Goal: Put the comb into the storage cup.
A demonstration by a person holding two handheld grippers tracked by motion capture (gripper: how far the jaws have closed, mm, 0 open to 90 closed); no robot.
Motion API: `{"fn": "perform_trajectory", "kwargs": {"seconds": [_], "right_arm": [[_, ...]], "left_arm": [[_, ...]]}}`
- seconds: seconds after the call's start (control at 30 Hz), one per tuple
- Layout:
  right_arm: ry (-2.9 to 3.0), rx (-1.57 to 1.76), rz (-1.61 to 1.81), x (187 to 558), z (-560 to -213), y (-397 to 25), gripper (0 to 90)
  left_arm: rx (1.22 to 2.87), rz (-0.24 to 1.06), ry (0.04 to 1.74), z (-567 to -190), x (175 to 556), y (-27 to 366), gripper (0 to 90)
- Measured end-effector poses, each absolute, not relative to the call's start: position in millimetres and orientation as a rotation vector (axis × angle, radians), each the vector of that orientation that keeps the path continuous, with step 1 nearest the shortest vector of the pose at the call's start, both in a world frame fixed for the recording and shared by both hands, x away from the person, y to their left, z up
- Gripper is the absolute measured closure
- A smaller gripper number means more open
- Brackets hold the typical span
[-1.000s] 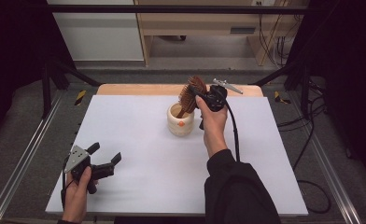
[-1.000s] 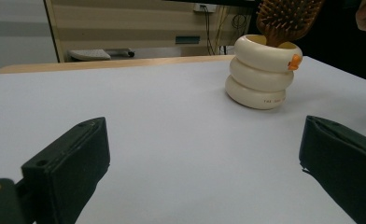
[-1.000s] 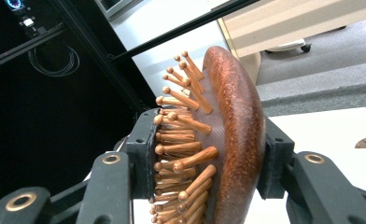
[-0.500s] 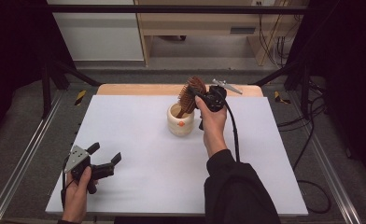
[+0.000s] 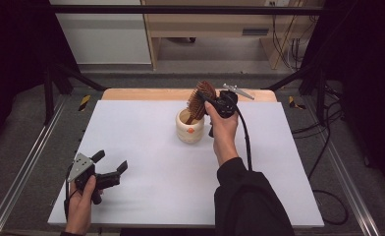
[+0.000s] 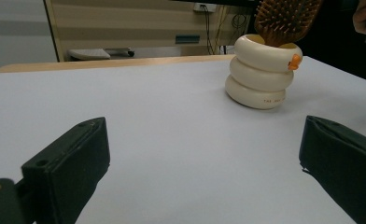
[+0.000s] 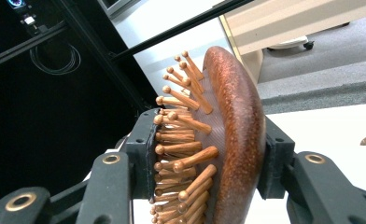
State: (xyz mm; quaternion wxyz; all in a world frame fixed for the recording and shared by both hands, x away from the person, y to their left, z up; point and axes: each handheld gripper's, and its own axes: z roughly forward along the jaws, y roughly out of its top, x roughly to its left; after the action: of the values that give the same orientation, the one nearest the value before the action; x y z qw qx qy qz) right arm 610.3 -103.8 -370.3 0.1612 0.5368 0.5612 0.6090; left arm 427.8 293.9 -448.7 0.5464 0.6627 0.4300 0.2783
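Observation:
A cream holder made of stacked rings [image 5: 190,129] stands at the back middle of the white table, with a small orange mark on its side [image 6: 293,61]. A brown wooden hairbrush [image 5: 200,101] leans in its mouth, handle end down inside. My right gripper [image 5: 207,98] is shut on the brush head, the jaws pressing its bristle side and its back [image 7: 239,140]. The left gripper [image 5: 111,163] rests near the front left corner, jaws wide open with nothing between them; the holder [image 6: 261,74] lies ahead of it, to the right.
The white table top [image 5: 146,147] has a wooden strip [image 5: 146,93] along its far edge. Metal rails [image 5: 23,167] run beside both sides. A cable [image 5: 244,140] trails from the right gripper along the sleeve. Cabinets stand beyond the table.

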Motion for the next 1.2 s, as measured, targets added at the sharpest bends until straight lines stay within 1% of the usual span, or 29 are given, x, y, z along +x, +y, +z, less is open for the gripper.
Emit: {"fn": "perform_trajectory", "kwargs": {"seconds": [0.87,1.2], "right_arm": [[1.580,1.587,1.768,613.1,-376.6,-114.5,49.2],[1.585,1.586,1.760,613.6,-376.6,-114.5,47.4]], "left_arm": [[1.576,0.665,1.012,-448.7,427.6,293.5,2.1],[1.576,0.663,1.011,-448.8,427.6,293.4,2.1]]}}
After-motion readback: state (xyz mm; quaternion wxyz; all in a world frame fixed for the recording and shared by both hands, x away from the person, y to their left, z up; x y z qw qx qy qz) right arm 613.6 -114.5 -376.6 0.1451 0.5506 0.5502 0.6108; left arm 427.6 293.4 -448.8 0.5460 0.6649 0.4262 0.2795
